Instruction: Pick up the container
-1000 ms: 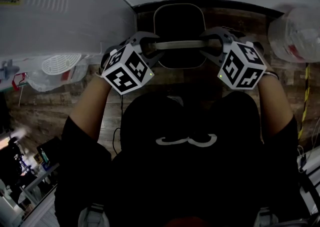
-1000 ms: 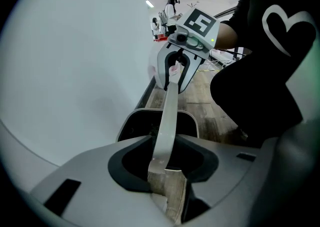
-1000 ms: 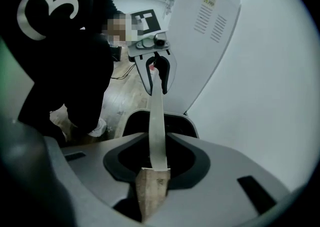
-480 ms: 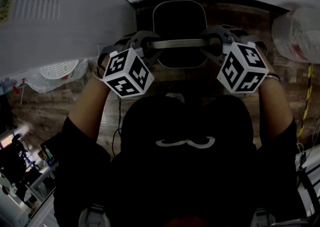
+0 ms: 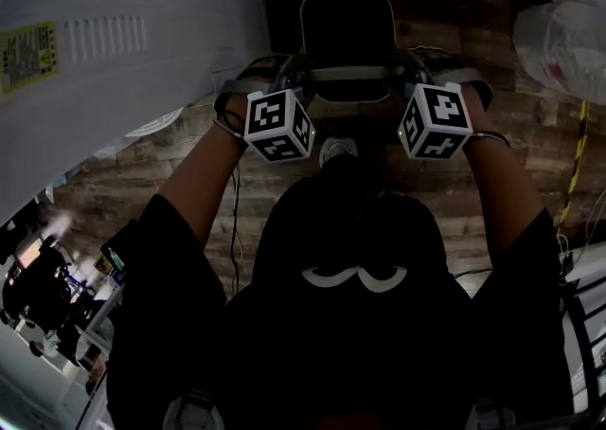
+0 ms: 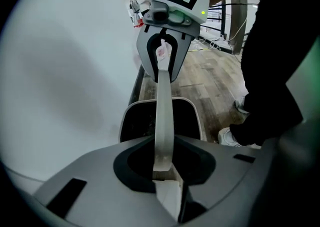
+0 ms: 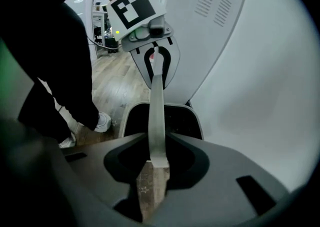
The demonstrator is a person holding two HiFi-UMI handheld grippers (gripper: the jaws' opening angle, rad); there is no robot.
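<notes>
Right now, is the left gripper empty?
No: the container's grey handle runs between the jaws of the left gripper, which have just been closing on it.

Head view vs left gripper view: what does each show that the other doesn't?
Head view only: a plastic bag, a yellow label, the shirt's white print. Left gripper view only: a white shoe. Both: the container, its handle, and the left gripper and right gripper, whose jaws have just been closing and now clamp the handle's ends.
</notes>
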